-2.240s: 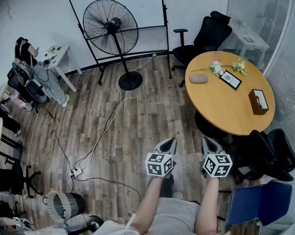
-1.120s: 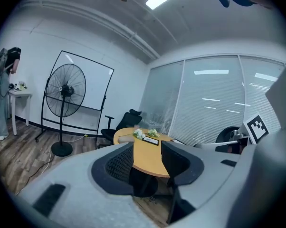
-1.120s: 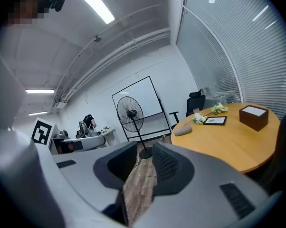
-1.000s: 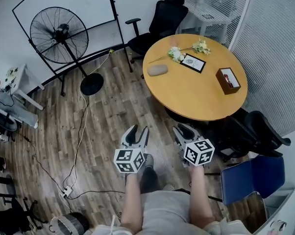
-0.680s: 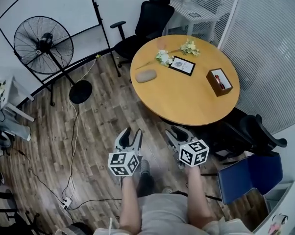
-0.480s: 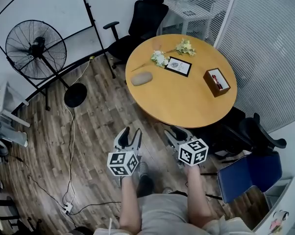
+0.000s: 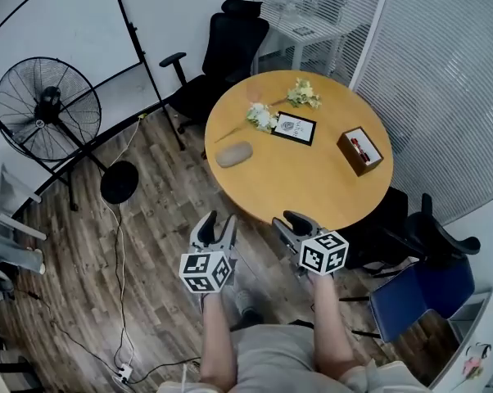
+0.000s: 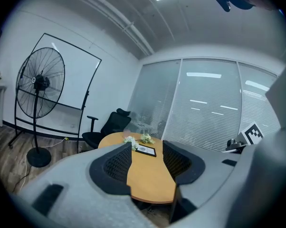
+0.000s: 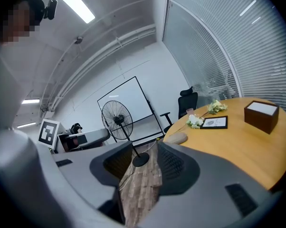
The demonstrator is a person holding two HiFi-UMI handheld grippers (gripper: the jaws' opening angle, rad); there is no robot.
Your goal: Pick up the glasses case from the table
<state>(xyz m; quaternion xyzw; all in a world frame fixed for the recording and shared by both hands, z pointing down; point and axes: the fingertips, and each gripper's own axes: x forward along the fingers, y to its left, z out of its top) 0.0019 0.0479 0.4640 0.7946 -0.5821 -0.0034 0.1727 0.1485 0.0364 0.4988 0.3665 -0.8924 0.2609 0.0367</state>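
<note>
The glasses case is a grey-beige oval pouch lying on the left part of the round wooden table. It also shows in the right gripper view, where the case rests at the table's left edge. My left gripper hangs open over the floor, short of the table's near edge and apart from the case. In its own view the left gripper frames only the tabletop. My right gripper is level with the table's near rim. The right gripper has its jaws opening, with nothing between them.
On the table lie two flower bunches, a framed card and a brown box. A black office chair stands behind the table and dark chairs to its right. A standing fan and a floor cable are at the left.
The person has walked toward the table, so the table and the case lie much closer to both grippers. The fan has slid away to the left.
</note>
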